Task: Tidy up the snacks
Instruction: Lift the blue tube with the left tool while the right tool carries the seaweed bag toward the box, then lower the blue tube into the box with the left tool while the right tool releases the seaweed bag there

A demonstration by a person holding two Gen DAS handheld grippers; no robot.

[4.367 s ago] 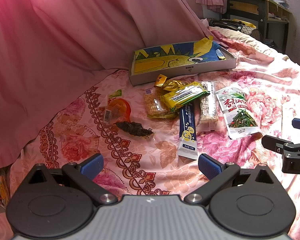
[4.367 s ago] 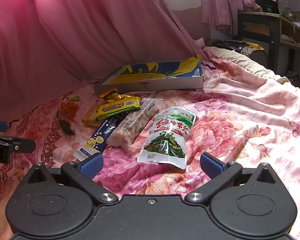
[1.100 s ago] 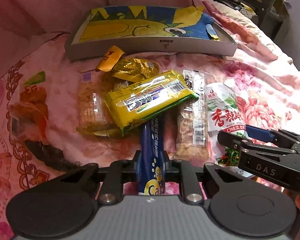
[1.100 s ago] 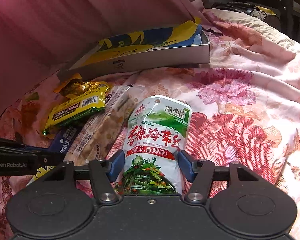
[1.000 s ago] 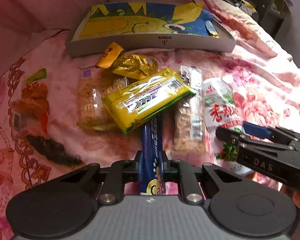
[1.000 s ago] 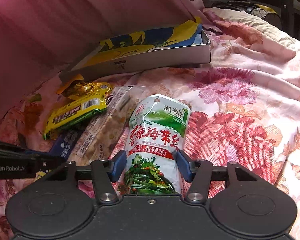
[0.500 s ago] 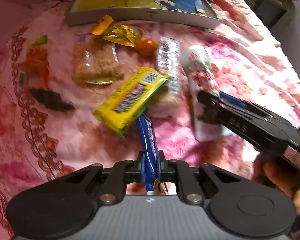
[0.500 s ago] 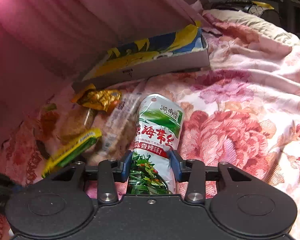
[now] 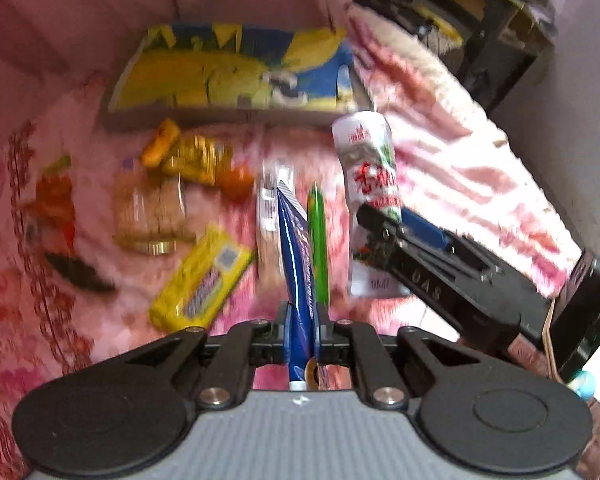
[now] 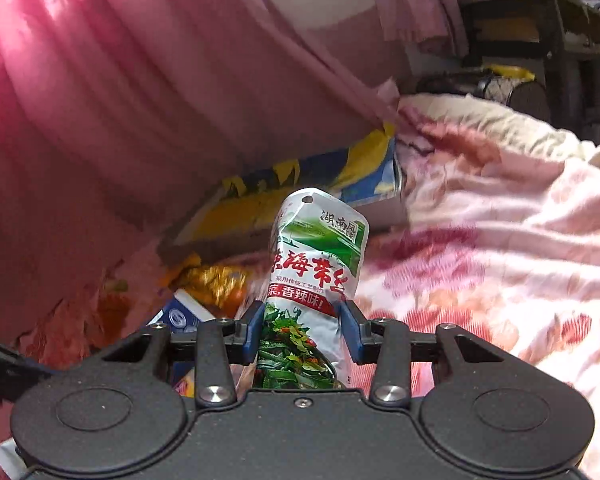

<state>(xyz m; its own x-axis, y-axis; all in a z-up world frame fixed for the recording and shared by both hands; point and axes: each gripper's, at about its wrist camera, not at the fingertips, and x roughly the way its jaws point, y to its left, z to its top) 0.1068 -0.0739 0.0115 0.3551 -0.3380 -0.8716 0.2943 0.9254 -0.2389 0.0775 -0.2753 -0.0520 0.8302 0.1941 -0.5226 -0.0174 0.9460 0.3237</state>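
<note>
Blue foil stick sachet (image 9: pixel 296 256) hung pinched in the clenched left claw (image 9: pixel 300 330); the right claw (image 10: pixel 302 330) gripped the green-and-white seaweed pouch (image 10: pixel 316 264), both raised off the bed (image 10: pixel 500 240), likely bound for the yellow-and-blue box (image 9: pixel 236 76).

"DAS" marks the right tool (image 9: pixel 374 240); "香辣味" the seaweed pouch (image 10: pixel 320 248).

Pink floral bed cover (image 9: pixel 452 160), flat box (image 9: pixel 236 76) at its back, yellow packet (image 9: pixel 202 280), clear cracker packs (image 9: pixel 150 210), gold wrapper (image 9: pixel 194 156)

Snack packets (image 9: pixel 204 284) lie on the bedspread (image 9: pixel 452 168) before the box (image 9: pixel 236 116).
</note>
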